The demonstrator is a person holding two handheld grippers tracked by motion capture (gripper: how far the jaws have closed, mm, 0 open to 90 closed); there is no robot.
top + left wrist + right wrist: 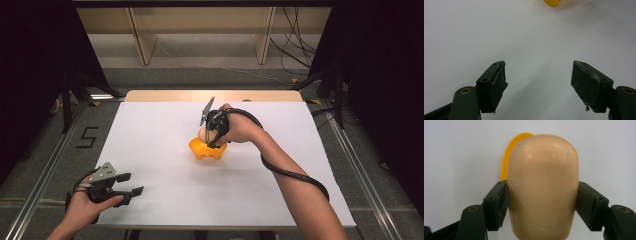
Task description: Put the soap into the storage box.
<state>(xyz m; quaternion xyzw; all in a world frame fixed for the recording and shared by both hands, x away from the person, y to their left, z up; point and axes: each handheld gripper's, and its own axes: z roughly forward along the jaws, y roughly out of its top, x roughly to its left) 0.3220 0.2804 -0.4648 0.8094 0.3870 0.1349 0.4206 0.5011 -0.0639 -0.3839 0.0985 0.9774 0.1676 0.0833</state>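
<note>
Holder: the orange piece (206, 149) sits near the middle of the white desk (160, 150). Looks like a small shaped dish or stand, can't really tell which. Whether anything is inside it is blocked by your hand.

Held thing: you've got a smooth tan, rounded-top object (542, 185), kinda like a peg or an egg-shaped block, sitting right over the orange piece. Whether it touches it, no idea.

Right gripper (216, 131): your fingers (496, 205) are pressed on both sides of the tan object, spread fairly wide because it's chunky.

Left gripper (127, 184): parked near the front-left corner of the desk, well apart from the orange piece. Fingers (492, 85) gaping wide, nothing between them but bare desk.

Cut off: in the right gripper view only a thin orange sliver (510, 155) peeks out behind the tan object, and its base runs off the bottom edge. In the left gripper view the orange piece (552, 2) is clipped at the top edge.

Hard to make out: from the high view the tan object is mostly buried under your right hand (240, 127).
</note>
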